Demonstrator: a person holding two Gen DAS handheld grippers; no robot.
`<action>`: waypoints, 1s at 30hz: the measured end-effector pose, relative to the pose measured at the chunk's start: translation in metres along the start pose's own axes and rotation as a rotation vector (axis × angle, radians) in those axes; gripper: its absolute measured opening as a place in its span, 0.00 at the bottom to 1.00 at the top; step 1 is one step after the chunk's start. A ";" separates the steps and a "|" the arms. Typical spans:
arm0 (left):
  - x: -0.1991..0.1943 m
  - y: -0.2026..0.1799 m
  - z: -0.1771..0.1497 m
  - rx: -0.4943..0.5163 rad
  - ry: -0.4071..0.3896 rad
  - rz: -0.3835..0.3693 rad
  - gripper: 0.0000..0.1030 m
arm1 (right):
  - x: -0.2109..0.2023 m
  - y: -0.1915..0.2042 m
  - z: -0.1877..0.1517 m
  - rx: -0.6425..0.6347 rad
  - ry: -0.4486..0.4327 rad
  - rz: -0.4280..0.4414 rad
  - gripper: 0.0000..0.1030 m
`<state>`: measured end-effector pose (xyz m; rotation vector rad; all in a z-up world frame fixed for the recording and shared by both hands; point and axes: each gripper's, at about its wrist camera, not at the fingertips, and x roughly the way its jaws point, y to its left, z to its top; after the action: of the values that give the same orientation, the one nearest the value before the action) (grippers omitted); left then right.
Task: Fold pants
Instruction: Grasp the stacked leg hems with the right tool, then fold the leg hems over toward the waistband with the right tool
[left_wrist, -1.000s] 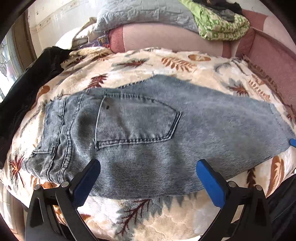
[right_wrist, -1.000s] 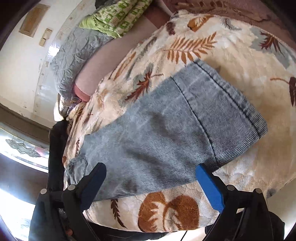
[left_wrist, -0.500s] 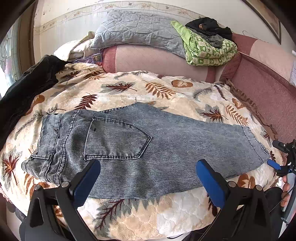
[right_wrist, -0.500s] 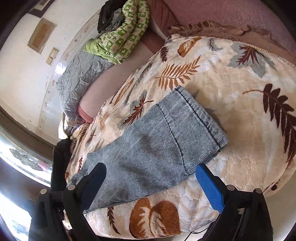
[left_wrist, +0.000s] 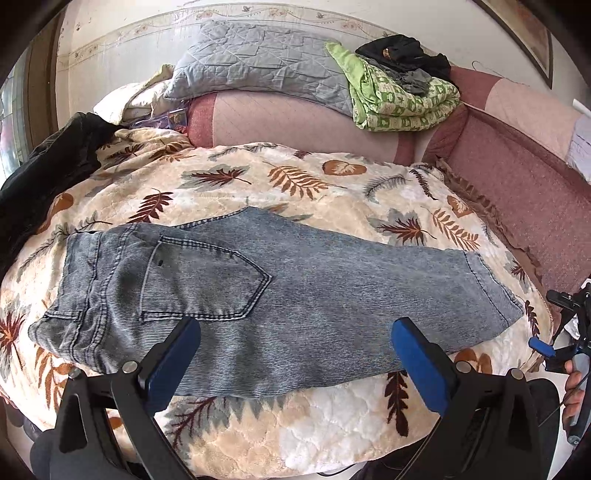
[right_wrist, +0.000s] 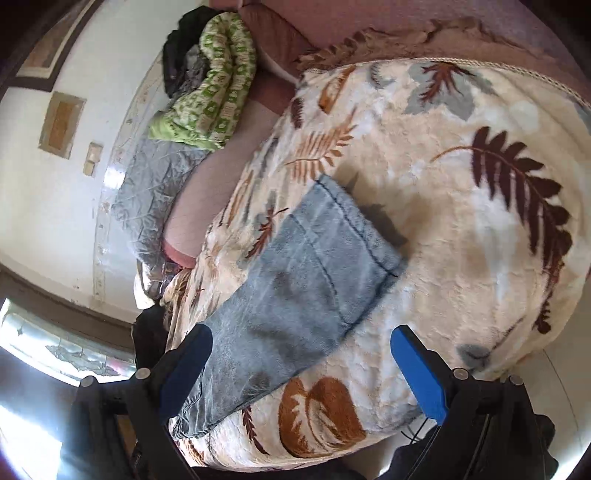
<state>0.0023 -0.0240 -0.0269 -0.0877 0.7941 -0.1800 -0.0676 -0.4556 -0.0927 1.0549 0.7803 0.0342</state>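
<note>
Ribbed grey denim pants (left_wrist: 295, 295) laid flat on plush leaf blanket (left_wrist: 295, 184); both grippers (left_wrist: 295, 354) (right_wrist: 301, 365) wide open, empty, pulled back vs. prev.

- Left wrist: looks level across the blanket (left_wrist: 332, 192), pants (left_wrist: 295, 295) just beyond the open fingers.
- Right wrist: tilted, nearer, over the hem end.
- Shared: pants (right_wrist: 295, 288), blanket (right_wrist: 461, 221), green bedding (left_wrist: 399, 103).

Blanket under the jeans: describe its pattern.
The plush cream blanket has brown, rust and grey leaf and fern prints, clearest in the left wrist view.
</note>
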 end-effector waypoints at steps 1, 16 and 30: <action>0.006 -0.005 0.002 0.006 0.009 -0.007 1.00 | -0.001 -0.008 0.004 0.042 0.005 0.008 0.96; 0.070 -0.066 0.021 0.113 0.078 -0.040 1.00 | 0.053 -0.025 0.045 0.110 0.085 -0.065 0.65; 0.137 -0.114 0.005 0.367 0.239 0.200 1.00 | 0.062 0.014 0.046 -0.138 0.083 -0.297 0.25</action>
<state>0.0851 -0.1624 -0.1031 0.3652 0.9897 -0.1456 0.0100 -0.4599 -0.1049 0.8034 0.9899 -0.1204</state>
